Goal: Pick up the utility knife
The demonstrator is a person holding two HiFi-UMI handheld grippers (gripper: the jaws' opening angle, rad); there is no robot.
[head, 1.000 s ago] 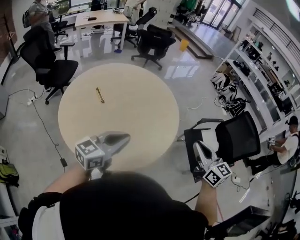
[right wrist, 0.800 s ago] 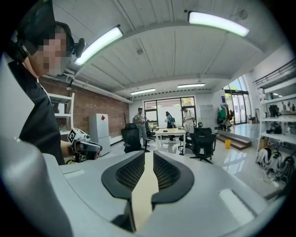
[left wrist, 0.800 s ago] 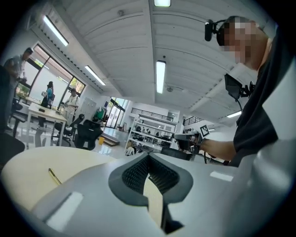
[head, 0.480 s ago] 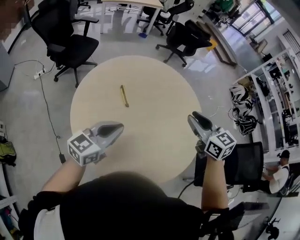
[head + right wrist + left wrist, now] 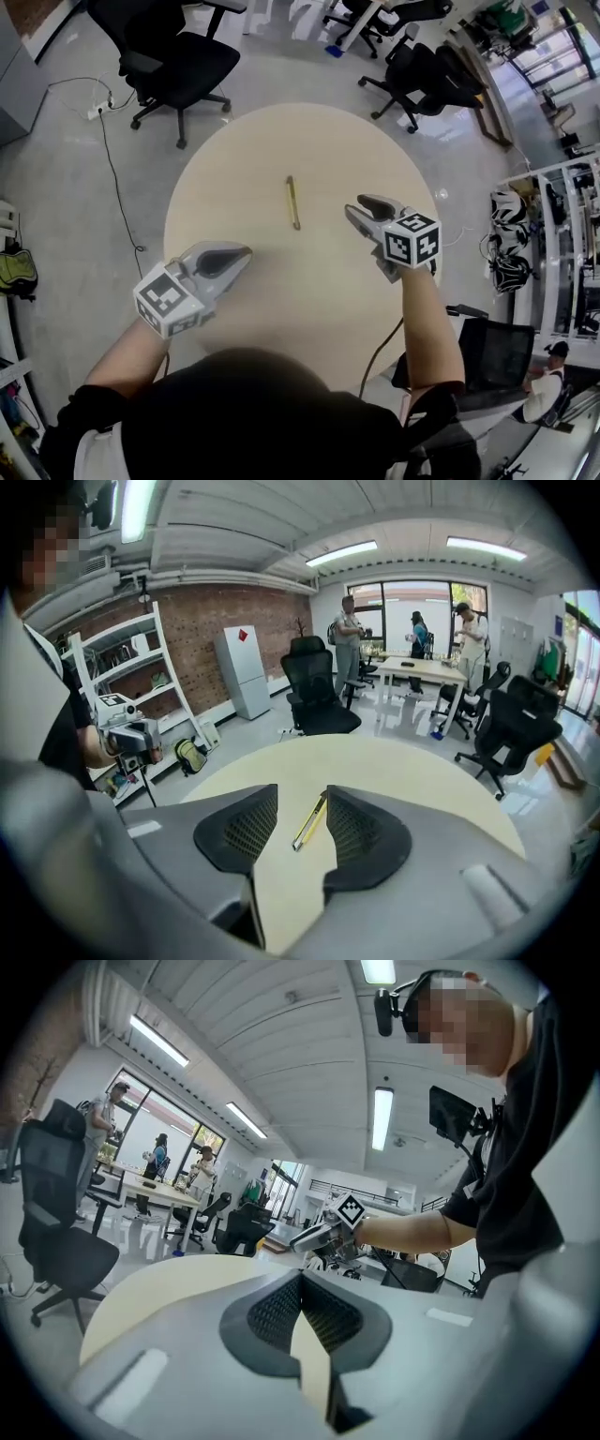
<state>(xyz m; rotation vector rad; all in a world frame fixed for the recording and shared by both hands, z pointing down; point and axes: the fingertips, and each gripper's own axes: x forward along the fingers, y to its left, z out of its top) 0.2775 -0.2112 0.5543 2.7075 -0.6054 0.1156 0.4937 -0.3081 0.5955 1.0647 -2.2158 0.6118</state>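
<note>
The utility knife (image 5: 292,202), thin and yellow, lies on the round pale wooden table (image 5: 309,141), a little beyond its middle. My right gripper (image 5: 361,212) hovers over the table just right of the knife. It is open and its jaws have just been opening. Nothing is between them; in the right gripper view the knife (image 5: 309,824) lies on the table beyond the gap in the right gripper (image 5: 300,799). My left gripper (image 5: 232,258) is over the near left of the table, shut and empty, with its pads meeting in the left gripper view (image 5: 300,1279).
Black office chairs stand round the table: one at the far left (image 5: 178,56), two at the far right (image 5: 422,66), one at the near right (image 5: 487,352). A cable (image 5: 117,178) runs over the floor on the left. People stand at a desk (image 5: 412,639) far off.
My right gripper has swung from beside the chair, off the table's right edge, to over the table next to the knife, and its jaws have spread apart. My left gripper has come nearer the knife.
</note>
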